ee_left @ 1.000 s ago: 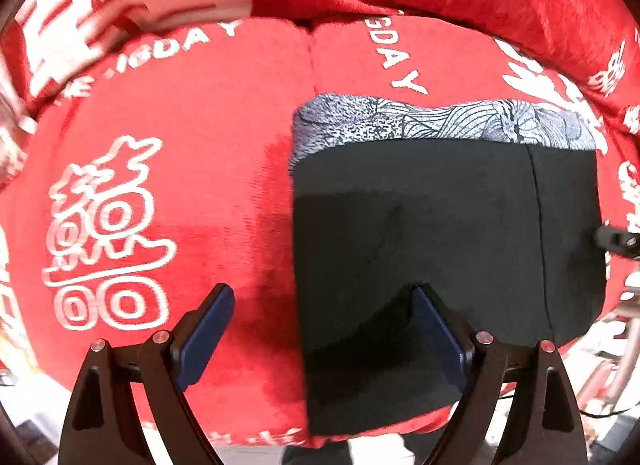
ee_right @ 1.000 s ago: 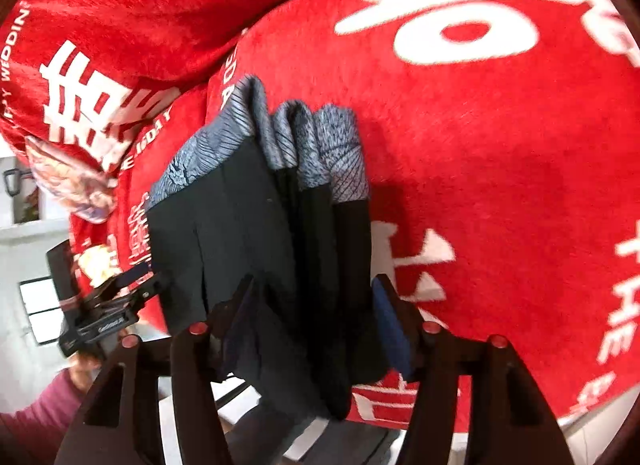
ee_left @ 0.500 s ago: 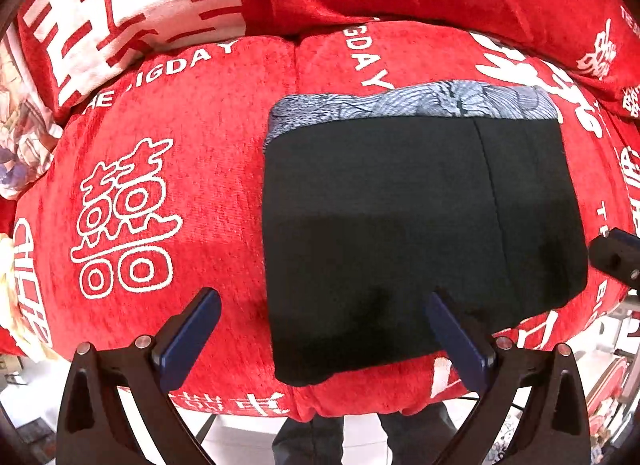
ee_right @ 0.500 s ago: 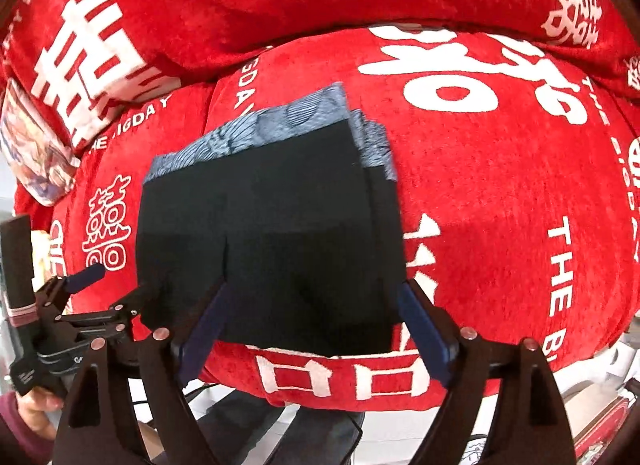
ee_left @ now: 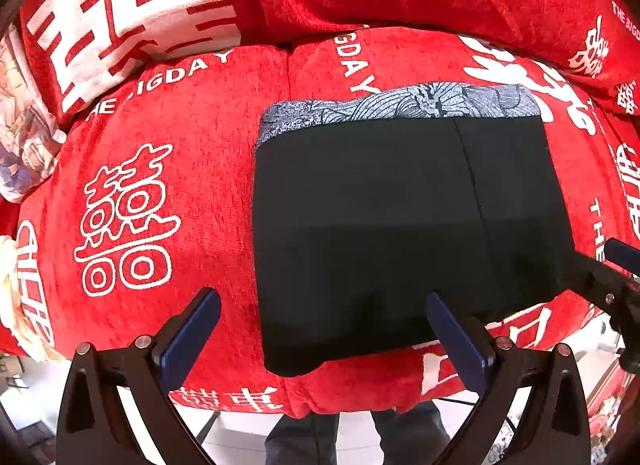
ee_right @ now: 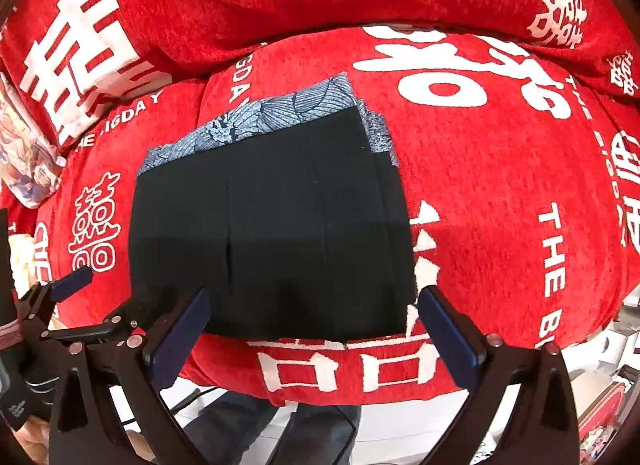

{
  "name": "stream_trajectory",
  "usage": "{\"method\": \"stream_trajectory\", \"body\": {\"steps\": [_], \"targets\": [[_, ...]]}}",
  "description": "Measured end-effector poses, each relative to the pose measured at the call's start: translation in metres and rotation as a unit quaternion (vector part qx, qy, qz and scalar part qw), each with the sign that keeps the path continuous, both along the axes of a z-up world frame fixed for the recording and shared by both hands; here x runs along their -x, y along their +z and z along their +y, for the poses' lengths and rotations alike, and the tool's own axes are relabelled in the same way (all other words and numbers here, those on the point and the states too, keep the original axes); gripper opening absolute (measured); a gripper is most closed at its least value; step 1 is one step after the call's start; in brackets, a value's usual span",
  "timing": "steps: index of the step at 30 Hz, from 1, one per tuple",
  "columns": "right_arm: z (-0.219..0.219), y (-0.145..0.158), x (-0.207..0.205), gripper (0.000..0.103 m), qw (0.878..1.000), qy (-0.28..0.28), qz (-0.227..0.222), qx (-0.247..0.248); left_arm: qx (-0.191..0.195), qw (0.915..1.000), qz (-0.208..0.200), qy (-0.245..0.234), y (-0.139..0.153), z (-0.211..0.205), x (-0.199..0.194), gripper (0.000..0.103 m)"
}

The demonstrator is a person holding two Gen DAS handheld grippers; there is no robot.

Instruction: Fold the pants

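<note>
Black pants (ee_left: 404,225) with a grey patterned waistband (ee_left: 400,105) lie folded into a compact rectangle on a red sofa cushion (ee_left: 160,153) printed with white characters. The left claw (ee_left: 320,329) hangs above the near edge, spread wide and empty; the right claw (ee_right: 312,325) is opening, nothing between its pads.

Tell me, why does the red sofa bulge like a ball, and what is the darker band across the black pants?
Left wrist view: the fisheye lens bows the red sofa cover and darkens the corners; a soft shadow dims the near half of the folded black pants. Right wrist view: same bulge, same shadow band; both are sharp.
</note>
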State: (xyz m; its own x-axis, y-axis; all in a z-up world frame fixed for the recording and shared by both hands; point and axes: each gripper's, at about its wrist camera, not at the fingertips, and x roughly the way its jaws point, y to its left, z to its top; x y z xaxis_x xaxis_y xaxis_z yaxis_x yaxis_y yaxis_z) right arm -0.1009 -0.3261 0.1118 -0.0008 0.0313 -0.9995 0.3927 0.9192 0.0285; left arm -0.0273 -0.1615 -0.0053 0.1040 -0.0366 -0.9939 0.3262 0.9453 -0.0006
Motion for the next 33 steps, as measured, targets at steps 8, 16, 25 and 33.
{"method": "stream_trajectory", "body": {"steps": [8,16,25,33], "targets": [[0.0000,-0.0002,0.0002,0.103,1.000,0.006,0.011,0.004,-0.001,1.0000,-0.001,0.007,0.0030,-0.0033,0.0019,0.103],[0.0025,-0.0032,-0.0007,0.103,1.000,0.013,0.017,0.007,-0.002,0.9998,0.000,0.019,0.0036,-0.0061,0.0033,0.103],[-0.0009,-0.0054,-0.0010,0.103,1.000,0.010,0.023,0.011,-0.006,0.9997,0.002,0.024,0.0017,-0.0068,0.0043,0.103],[-0.0027,-0.0071,-0.0011,0.103,0.999,0.012,0.028,0.017,-0.010,0.9996,-0.001,0.026,0.0005,-0.0069,0.0048,0.103]]}}
